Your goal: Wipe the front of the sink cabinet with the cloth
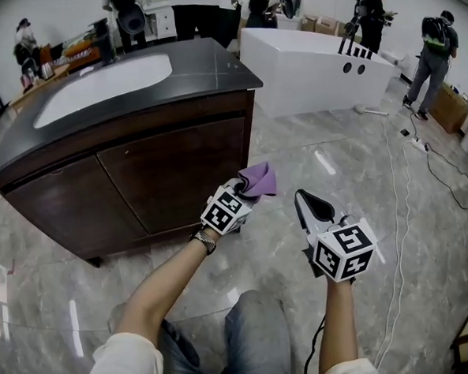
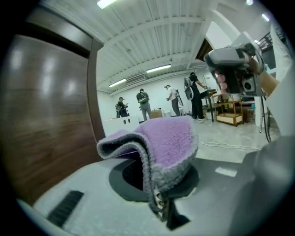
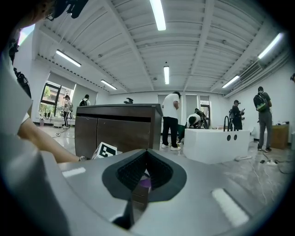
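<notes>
The sink cabinet (image 1: 169,166) has dark brown doors, a black top and a white basin (image 1: 105,83). My left gripper (image 1: 246,191) is shut on a purple cloth (image 1: 259,179) with a grey edge, held near the cabinet's lower right corner without touching the door. In the left gripper view the cloth (image 2: 161,140) droops folded over the jaws, and the wood door (image 2: 41,115) fills the left side. My right gripper (image 1: 313,206) hangs to the right over the floor, shut and holding nothing. In the right gripper view the cabinet (image 3: 120,129) stands ahead of the gripper (image 3: 146,168).
A white bathtub (image 1: 314,67) stands behind the cabinet's right end. Several people work at the back of the room. Cables (image 1: 401,211) run across the glossy tile floor on the right, beside a cardboard box (image 1: 450,106). My knee (image 1: 255,339) is below the grippers.
</notes>
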